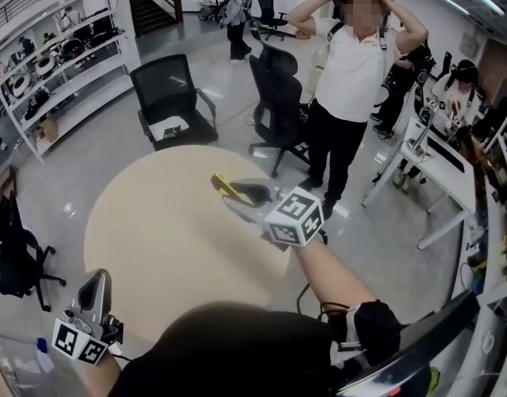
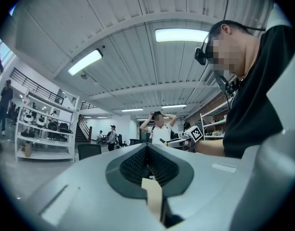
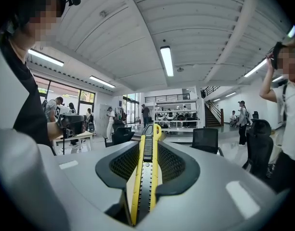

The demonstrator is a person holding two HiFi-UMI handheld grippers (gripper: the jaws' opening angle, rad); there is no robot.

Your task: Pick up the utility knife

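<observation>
right gripper (image 1: 246, 195): jaws clamped on yellow-black utility knife (image 3: 145, 172), lengthwise between the pads | knife: held up over round table (image 1: 154, 238) | left gripper (image 1: 93, 288): jaws together, nothing between, by table's near edge

The utility knife (image 3: 144, 177) is yellow with a black ribbed centre strip. The right hand-held gripper (image 3: 148, 146) is grey with dark meshed pads (image 3: 123, 165), and its marker cube (image 1: 294, 216) is white with black squares. The tabletop (image 1: 154, 238) is pale beige.

Round beige table (image 1: 170, 246); black chairs (image 1: 172, 98); white shelving (image 1: 63, 64); glossy grey floor (image 1: 104, 151).
</observation>
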